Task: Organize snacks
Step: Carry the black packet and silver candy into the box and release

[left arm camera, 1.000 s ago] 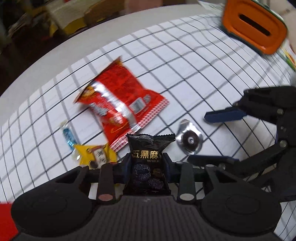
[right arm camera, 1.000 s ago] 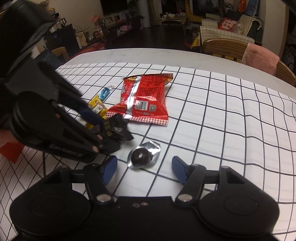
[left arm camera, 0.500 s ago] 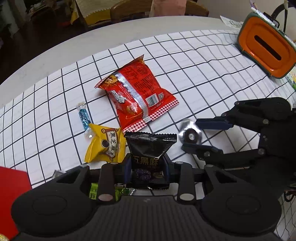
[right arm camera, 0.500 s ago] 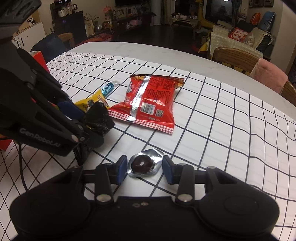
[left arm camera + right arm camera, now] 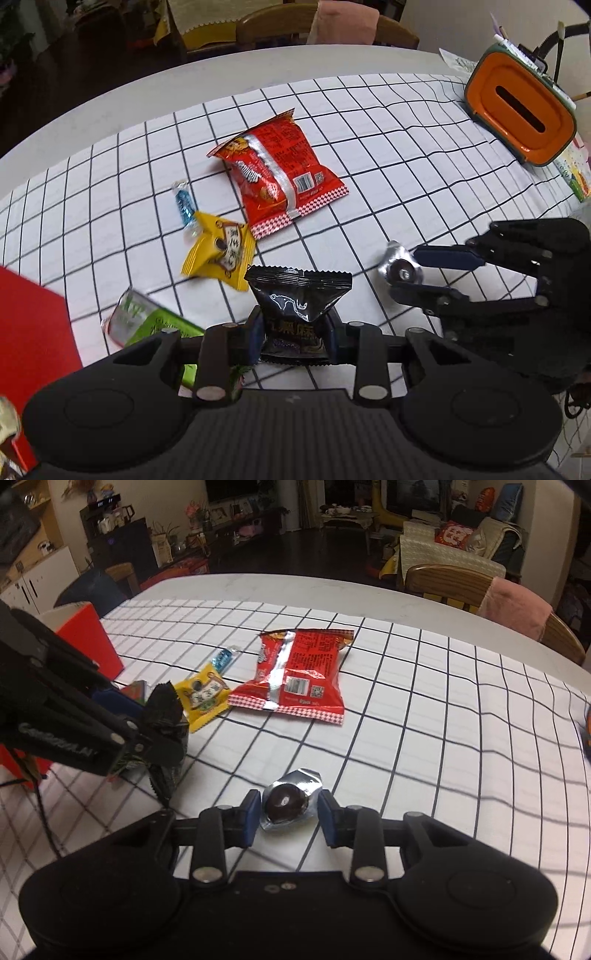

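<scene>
Right gripper [image 5: 289, 814] clamped on foil-wrapped chocolate [image 5: 286, 802], left gripper [image 5: 294, 336] pinching black snack pack [image 5: 297, 299]; both featherlight, crinkly, slippery, so grab mid-body imo.

Cloth right of red bag [image 5: 301, 679] open; red box [image 5: 86, 635] blocks left

The left gripper [image 5: 295, 338] points steeply down, its blue pads clamped on either side of a black snack packet [image 5: 297, 308] held upright between them. Just to its right, the right gripper [image 5: 288, 818] (angled down less steeply) is closed on a foil-wrapped chocolate [image 5: 287, 801], each pad against the wrapper. Its jaws have just been closing around that chocolate.
</scene>
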A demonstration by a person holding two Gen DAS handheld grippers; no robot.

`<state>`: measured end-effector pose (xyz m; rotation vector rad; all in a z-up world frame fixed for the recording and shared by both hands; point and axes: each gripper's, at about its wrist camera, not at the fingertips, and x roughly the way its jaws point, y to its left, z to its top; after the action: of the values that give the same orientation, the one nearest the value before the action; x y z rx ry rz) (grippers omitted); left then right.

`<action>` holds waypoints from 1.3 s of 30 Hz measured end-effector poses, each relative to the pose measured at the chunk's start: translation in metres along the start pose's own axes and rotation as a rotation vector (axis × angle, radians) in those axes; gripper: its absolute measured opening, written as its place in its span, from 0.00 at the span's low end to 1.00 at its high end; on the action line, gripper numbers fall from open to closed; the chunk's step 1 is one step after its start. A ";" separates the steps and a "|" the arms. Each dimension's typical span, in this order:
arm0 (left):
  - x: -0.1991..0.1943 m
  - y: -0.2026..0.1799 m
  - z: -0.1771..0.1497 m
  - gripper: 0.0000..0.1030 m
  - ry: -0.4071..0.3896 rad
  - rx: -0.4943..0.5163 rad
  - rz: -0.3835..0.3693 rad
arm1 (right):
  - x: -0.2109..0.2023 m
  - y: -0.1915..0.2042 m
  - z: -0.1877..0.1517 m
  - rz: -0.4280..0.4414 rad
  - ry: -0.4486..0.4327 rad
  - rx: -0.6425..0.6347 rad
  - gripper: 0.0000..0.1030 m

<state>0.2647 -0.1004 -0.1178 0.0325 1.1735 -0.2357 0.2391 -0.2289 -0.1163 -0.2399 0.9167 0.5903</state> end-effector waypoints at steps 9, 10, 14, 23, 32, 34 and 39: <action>-0.040 0.003 -0.022 0.30 -0.049 -0.014 -0.037 | -0.049 0.027 -0.003 -0.007 -0.056 0.013 0.32; -0.045 0.004 -0.024 0.30 -0.052 -0.017 -0.041 | -0.054 0.030 -0.002 -0.006 -0.062 0.016 0.32; -0.068 0.011 -0.035 0.30 -0.058 -0.026 -0.048 | -0.074 0.047 0.002 -0.009 -0.083 0.012 0.32; -0.123 0.051 -0.062 0.30 -0.109 -0.043 -0.003 | -0.103 0.105 0.022 0.018 -0.137 -0.025 0.32; -0.173 0.113 -0.087 0.30 -0.167 -0.086 0.046 | -0.103 0.178 0.053 0.059 -0.175 -0.087 0.32; -0.180 0.131 -0.093 0.30 -0.174 -0.103 0.063 | -0.098 0.195 0.060 0.070 -0.177 -0.102 0.32; -0.193 0.175 -0.108 0.30 -0.181 -0.147 0.104 | -0.083 0.234 0.079 0.096 -0.176 -0.136 0.32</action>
<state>0.1316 0.1184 0.0000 -0.0554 1.0035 -0.0588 0.1198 -0.0345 0.0093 -0.2628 0.7216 0.7521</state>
